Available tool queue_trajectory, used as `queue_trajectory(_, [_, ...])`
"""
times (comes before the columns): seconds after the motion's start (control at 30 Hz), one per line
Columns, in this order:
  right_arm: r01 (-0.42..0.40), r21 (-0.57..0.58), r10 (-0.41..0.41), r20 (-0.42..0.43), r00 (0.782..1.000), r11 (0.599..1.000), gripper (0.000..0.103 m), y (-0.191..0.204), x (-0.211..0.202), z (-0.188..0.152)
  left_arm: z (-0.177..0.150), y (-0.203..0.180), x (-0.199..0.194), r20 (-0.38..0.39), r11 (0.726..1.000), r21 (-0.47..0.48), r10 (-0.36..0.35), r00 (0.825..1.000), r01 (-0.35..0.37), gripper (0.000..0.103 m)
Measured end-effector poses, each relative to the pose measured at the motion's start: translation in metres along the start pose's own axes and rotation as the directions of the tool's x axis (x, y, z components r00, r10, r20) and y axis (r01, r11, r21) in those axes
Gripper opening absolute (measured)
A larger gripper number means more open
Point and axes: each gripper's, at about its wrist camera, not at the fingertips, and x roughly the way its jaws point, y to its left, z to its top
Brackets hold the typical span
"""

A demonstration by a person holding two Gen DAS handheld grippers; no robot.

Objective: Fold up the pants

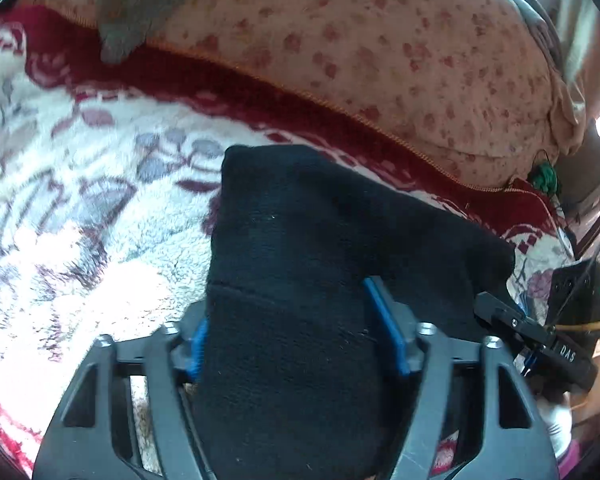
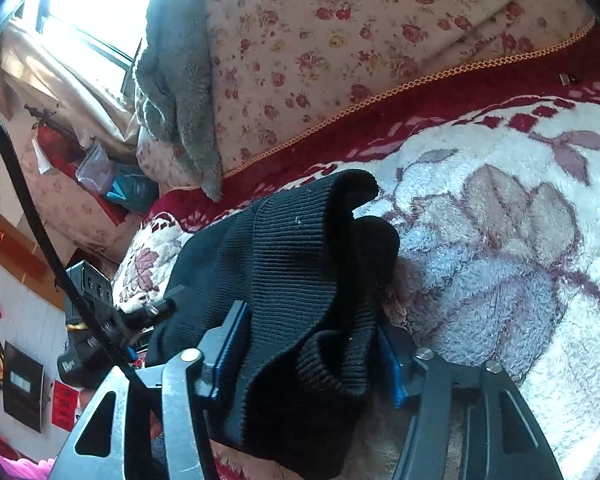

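Note:
The black knit pants [image 1: 300, 248] lie on the white and red floral fleece blanket [image 1: 100, 208]. In the left wrist view the cloth runs up between the blue pads [image 1: 384, 320] of my left gripper [image 1: 296, 320], which is shut on it. In the right wrist view a ribbed hem of the pants [image 2: 300, 264] is bunched and folded between the blue pads [image 2: 236, 336] of my right gripper [image 2: 312, 340], which is shut on it. The right gripper shows at the right edge of the left wrist view [image 1: 500, 312], the left gripper at the left of the right wrist view [image 2: 156, 308].
A rolled floral quilt [image 1: 380, 40] with a grey fleece cloth [image 2: 172, 92] over it lies along the far side of the blanket. A window [image 2: 96, 12] and clutter lie beyond the bed's edge at the left of the right wrist view.

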Motion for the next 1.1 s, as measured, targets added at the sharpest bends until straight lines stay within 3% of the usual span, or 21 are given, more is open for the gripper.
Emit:
queue_trajectory(0.07, [-0.006, 0.0, 0.006, 0.003, 1.0, 1.0, 0.047, 0.003, -0.003, 0.0, -0.001, -0.002, -0.007, 0.015, 1.0, 0.013, 0.005, 1.0, -0.005, 0.039])
queue_trajectory(0.17, [-0.015, -0.01, 0.016, 0.012, 1.0, 1.0, 0.043, 0.011, -0.01, 0.001, 0.001, 0.001, -0.02, 0.031, 1.0, -0.011, -0.003, 1.0, 0.004, 0.031])
queue_trajectory(0.43, [-0.062, -0.111, 0.063, 0.0, 0.998, 0.992, 0.041, 0.065, -0.008, 0.013, 0.013, 0.021, -0.069, 0.111, 0.998, -0.052, 0.031, 0.993, -0.025, 0.029])
queue_trajectory(0.73, [-0.186, -0.163, 0.174, -0.083, 0.981, 0.969, 0.041, 0.138, 0.06, 0.022, 0.029, 0.095, -0.129, 0.187, 0.981, -0.141, 0.16, 0.969, -0.135, 0.029])
queue_trajectory(0.93, [-0.221, -0.17, 0.193, -0.164, 0.967, 0.96, 0.041, 0.172, 0.121, 0.025, 0.028, 0.153, -0.134, 0.172, 0.951, -0.26, 0.217, 0.961, -0.169, 0.029])
queue_trajectory(1.1, [-0.209, -0.175, 0.167, -0.228, 0.959, 0.962, 0.041, 0.184, 0.164, 0.024, 0.019, 0.19, -0.117, 0.1, 0.916, -0.361, 0.227, 0.969, -0.177, 0.029])
